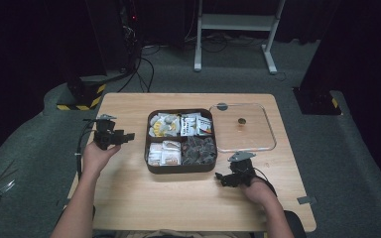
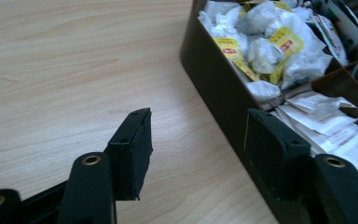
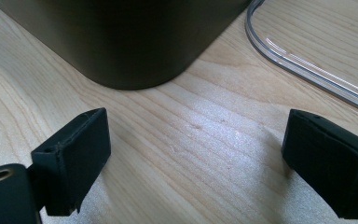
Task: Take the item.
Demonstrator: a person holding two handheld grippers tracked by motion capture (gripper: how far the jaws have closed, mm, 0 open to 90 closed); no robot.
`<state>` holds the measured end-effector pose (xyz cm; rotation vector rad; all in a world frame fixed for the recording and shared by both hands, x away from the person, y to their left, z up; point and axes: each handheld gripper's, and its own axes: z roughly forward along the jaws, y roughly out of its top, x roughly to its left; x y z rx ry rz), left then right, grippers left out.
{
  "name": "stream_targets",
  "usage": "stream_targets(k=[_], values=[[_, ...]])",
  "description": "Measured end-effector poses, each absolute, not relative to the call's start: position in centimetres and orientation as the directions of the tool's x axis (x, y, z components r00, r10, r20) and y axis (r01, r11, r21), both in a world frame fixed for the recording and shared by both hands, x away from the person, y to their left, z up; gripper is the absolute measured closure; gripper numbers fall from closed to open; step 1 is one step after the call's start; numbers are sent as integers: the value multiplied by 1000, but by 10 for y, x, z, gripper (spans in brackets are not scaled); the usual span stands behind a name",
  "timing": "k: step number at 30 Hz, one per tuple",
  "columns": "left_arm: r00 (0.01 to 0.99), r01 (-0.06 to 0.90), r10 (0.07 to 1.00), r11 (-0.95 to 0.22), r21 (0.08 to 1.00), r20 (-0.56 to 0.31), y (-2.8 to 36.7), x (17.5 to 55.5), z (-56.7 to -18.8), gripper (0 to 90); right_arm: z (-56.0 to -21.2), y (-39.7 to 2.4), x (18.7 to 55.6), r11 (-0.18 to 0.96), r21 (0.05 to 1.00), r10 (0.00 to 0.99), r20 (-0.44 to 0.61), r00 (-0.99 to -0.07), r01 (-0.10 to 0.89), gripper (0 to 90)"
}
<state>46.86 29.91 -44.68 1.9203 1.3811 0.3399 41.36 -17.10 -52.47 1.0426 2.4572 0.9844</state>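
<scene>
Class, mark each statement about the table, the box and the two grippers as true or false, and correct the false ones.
1. The clear lid sits on the brown box. False: it lies on the table, at the box's right.
2. The box has four compartments. True.
3. The right gripper holds a packet. False: its jaws stand open over bare wood.
4. The left gripper is open beside the box's wall. True.
5. The box is empty. False: every compartment holds packets.

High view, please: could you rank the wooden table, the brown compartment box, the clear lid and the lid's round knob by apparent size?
1. Wooden table
2. Brown compartment box
3. Clear lid, nearly the box's size
4. Round knob
</scene>
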Motion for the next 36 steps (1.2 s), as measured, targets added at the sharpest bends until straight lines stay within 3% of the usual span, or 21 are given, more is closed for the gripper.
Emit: stream_targets(k=[36], values=[[559,639,804,-262,723,-202,228,478,-435,421,-525,-171,410,489,693,740,-7,-672,530,78]])
